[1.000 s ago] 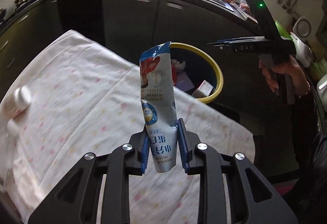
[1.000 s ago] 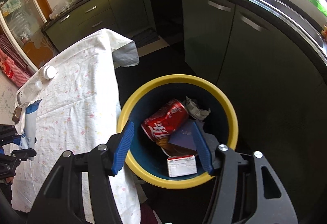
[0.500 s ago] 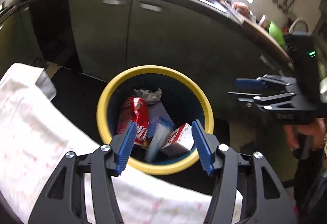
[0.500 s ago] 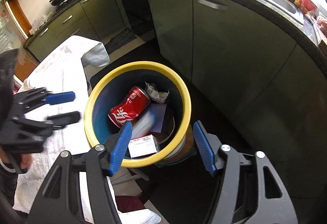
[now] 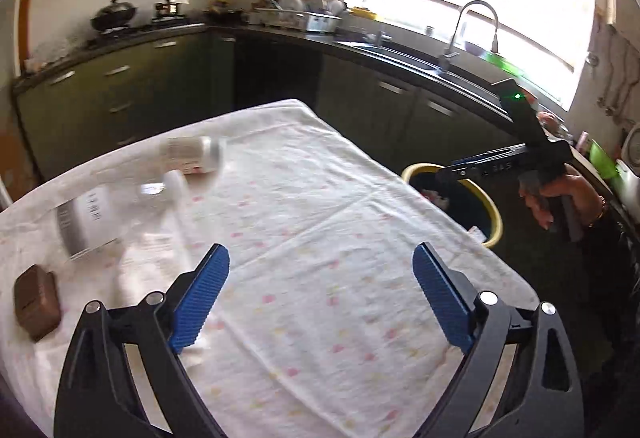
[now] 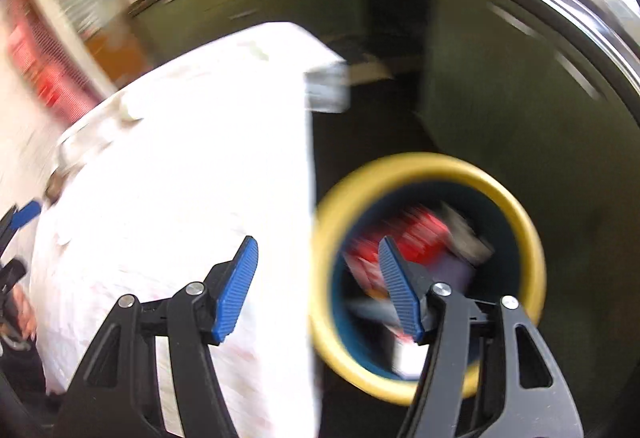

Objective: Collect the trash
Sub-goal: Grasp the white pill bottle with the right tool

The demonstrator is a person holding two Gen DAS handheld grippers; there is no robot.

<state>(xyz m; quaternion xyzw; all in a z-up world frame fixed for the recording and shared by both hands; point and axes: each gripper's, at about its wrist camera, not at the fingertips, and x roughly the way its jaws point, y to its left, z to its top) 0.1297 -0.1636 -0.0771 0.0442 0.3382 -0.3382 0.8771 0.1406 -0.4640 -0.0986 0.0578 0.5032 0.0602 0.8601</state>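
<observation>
My left gripper (image 5: pixel 320 290) is open and empty above the table's white flowered cloth (image 5: pixel 304 238). At the table's left lie a white bottle on its side (image 5: pixel 192 154), a clear plastic bottle (image 5: pixel 92 218) and a small brown box (image 5: pixel 36 302). The yellow-rimmed blue bin (image 5: pixel 490 206) stands past the table's right edge. My right gripper (image 6: pixel 316 286) is open and empty, over the gap between the cloth (image 6: pixel 180 178) and the bin (image 6: pixel 516 214). The bin holds a red can (image 6: pixel 412 234) and other blurred trash. The right gripper also shows in the left wrist view (image 5: pixel 472 168).
Dark green cabinets (image 5: pixel 120 90) and a black counter run behind the table. A sink with a tap (image 5: pixel 472 22) sits under the bright window. The right wrist view is motion-blurred. My left gripper shows at that view's left edge (image 6: pixel 16 234).
The left gripper dropped the milk-powder packet into the bin, opened, and swung back over the table. The right gripper shifted left toward the table, staying open.
</observation>
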